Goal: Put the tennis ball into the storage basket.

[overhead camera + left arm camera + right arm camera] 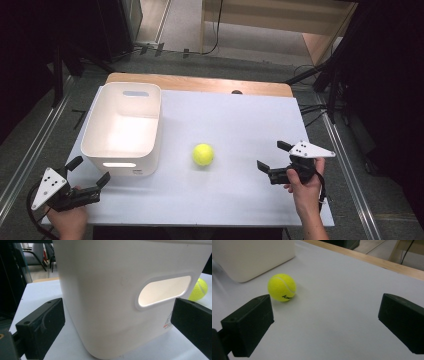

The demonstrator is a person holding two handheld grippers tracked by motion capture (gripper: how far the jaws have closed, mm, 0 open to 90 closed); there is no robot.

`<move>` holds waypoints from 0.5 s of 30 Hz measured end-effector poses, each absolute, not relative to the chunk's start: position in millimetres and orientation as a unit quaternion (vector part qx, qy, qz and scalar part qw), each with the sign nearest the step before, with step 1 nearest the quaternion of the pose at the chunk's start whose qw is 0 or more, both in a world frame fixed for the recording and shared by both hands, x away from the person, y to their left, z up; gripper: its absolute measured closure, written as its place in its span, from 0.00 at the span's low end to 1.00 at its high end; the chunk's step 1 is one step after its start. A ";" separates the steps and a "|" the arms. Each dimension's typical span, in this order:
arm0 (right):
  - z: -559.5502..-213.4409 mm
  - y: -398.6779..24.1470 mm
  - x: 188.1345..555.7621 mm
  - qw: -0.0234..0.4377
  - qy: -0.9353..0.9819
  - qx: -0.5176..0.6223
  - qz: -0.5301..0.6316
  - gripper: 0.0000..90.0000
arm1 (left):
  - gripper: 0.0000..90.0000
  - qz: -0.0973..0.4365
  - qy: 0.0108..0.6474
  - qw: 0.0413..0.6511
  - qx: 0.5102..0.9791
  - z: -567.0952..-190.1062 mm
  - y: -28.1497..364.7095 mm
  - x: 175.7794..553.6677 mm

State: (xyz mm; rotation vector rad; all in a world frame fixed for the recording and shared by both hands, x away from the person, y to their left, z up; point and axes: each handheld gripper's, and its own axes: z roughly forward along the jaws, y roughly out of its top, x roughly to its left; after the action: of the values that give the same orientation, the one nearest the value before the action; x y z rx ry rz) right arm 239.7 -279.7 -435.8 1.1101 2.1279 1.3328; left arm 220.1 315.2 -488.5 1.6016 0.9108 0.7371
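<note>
A yellow tennis ball (203,154) lies on the white table top (235,125), just right of a white plastic bin (122,127). My right gripper (273,156) is open, level with the ball and some way to its right; in the right gripper view the ball (281,287) sits ahead of the left jaw, untouched. My left gripper (89,170) is open at the table's near left corner, close to the bin's front wall. The left gripper view faces that wall (107,302) and its handle slot (163,290), with the ball (199,289) peeking past the bin's right side.
The bin is empty inside and has a handle slot in each end wall. A wooden strip (200,83) runs along the table's far edge. Dark stands and cables (330,90) flank the table on the floor. Open table surface stretches between the ball and the right gripper.
</note>
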 end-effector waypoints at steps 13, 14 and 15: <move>-430.2 -255.3 256.6 0.159 0.783 0.364 0.479 0.00 | 0.00 0.309 0.386 0.546 0.676 -488.4 315.3 220.9; -430.1 -253.1 259.1 0.155 0.785 0.361 0.479 0.00 | 0.00 0.309 0.386 0.546 0.676 -488.4 315.4 220.9; -430.2 -252.0 260.5 0.149 0.785 0.360 0.482 0.00 | 0.00 0.309 0.386 0.547 0.676 -488.4 315.5 220.8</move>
State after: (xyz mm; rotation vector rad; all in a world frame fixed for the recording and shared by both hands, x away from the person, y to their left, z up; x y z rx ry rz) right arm 260.5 -252.0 -430.2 1.0360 2.2551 1.3859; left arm 220.8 315.5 -488.4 1.6020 0.9142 0.7333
